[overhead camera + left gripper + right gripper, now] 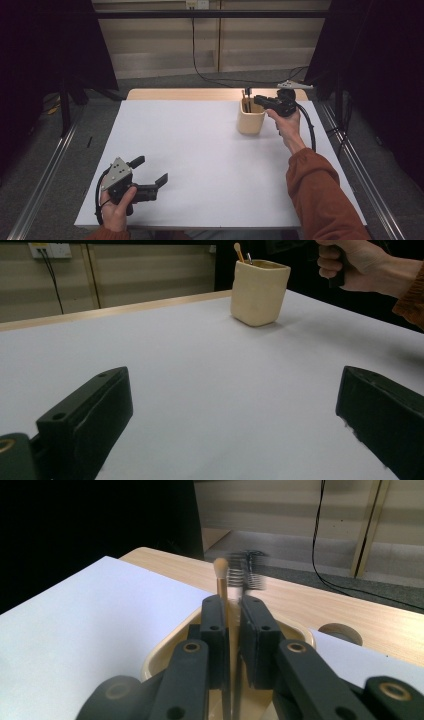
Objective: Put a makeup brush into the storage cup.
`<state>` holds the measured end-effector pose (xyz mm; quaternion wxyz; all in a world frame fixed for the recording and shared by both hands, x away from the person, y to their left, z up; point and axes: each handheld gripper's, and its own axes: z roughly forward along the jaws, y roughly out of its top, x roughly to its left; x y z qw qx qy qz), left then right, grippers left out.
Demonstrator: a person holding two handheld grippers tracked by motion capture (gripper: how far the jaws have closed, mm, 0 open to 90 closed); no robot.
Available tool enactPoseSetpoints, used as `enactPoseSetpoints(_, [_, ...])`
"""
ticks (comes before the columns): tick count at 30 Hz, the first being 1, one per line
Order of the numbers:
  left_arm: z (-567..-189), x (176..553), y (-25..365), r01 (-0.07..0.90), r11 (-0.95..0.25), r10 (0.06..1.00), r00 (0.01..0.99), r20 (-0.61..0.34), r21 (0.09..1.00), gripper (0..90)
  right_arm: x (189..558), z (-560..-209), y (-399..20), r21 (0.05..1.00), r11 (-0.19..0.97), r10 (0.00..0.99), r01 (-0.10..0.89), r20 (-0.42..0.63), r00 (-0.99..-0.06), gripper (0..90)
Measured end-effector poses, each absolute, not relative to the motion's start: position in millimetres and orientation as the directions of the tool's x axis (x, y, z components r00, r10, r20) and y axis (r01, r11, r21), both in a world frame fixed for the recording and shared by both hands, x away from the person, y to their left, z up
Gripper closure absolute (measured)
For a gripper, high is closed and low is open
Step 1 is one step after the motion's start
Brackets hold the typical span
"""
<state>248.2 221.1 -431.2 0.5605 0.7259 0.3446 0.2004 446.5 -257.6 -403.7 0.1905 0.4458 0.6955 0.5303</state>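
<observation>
My right tongs (232, 630) sit over the cream cup (250, 120), jaws narrowly parted around a blurred brush handle (235, 690); whether they press it, I cannot tell. My left tongs (150, 172) gape wide above the white worktop (200, 165), well apart.

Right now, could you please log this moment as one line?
right gripper: jaws nearly shut around brushes in cup | left gripper: open, above table

No text, label, brand, number or sign can be read anywhere.
</observation>
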Motion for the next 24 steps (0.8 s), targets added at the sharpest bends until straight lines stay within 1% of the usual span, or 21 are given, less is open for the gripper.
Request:
enactPoseSetpoints(1, [-431.3, 248.6, 221.0, 0.274, -0.133, 0.725, 0.682, -0.095, 0.952, 1.7, 446.3, -403.1, -258.2, 0.909, 0.038, 0.822, 0.415, 0.207, -0.530, 76.9])
enactPoseSetpoints(3, [-431.4, 248.7, 221.2, 0.276, -0.132, 0.726, 0.681, -0.097, 0.952, 1.7, 446.0, -402.2, -259.8, 0.911, 0.033, 0.820, 0.410, 0.210, -0.533, 69.6])
enactPoseSetpoints(5, [-431.3, 248.4, 220.8, 0.275, -0.132, 0.724, 0.683, -0.097, 0.952, 1.7, 445.5, -402.2, -260.9, 0.911, 0.031, 0.819, 0.411, 0.212, -0.532, 65.4])
enactPoseSetpoints(7, [-431.2, 248.5, 220.1, 0.276, -0.132, 0.722, 0.684, -0.098, 0.952, 1.6, 444.7, -402.1, -260.9, 0.910, 0.029, 0.823, 0.414, 0.214, -0.527, 54.1])
enactPoseSetpoints(9, [-431.3, 249.2, 219.9, 0.275, -0.136, 0.721, 0.687, -0.095, 0.952, 1.6, 443.2, -401.0, -259.4, 0.912, 0.034, 0.826, 0.409, 0.205, -0.525, 46.4])
enactPoseSetpoints(13, [-431.2, 249.0, 220.4, 0.279, -0.130, 0.724, 0.683, -0.101, 0.951, 1.6, 441.6, -397.9, -256.8, 0.918, 0.040, 0.824, 0.394, 0.193, -0.532, 34.0])
enactPoseSetpoints(15, [-431.2, 248.8, 221.0, 0.275, -0.135, 0.724, 0.684, -0.095, 0.952, 1.6, 441.2, -397.7, -255.2, 0.920, 0.041, 0.823, 0.390, 0.191, -0.535, 26.5])
enactPoseSetpoints(18, [-430.7, 247.8, 222.9, 0.274, -0.135, 0.727, 0.680, -0.092, 0.952, 1.6, 440.5, -398.1, -253.4, 0.917, 0.037, 0.823, 0.398, 0.198, -0.532, 17.5])
enactPoseSetpoints(20, [-430.8, 247.1, 223.6, 0.275, -0.132, 0.729, 0.678, -0.095, 0.952, 1.6, 440.1, -398.2, -252.3, 0.914, 0.031, 0.830, 0.405, 0.202, -0.520, 9.3])
enactPoseSetpoints(23, [-430.5, 245.9, 224.7, 0.273, -0.130, 0.731, 0.676, -0.094, 0.953, 1.6, 438.7, -398.1, -250.9, 0.917, 0.039, 0.826, 0.397, 0.194, -0.529, 4.7])
enactPoseSetpoints(24, [-430.5, 245.6, 224.8, 0.271, -0.127, 0.732, 0.675, -0.094, 0.954, 1.6, 438.2, -397.9, -250.3, 0.918, 0.043, 0.829, 0.395, 0.188, -0.527, 4.5])
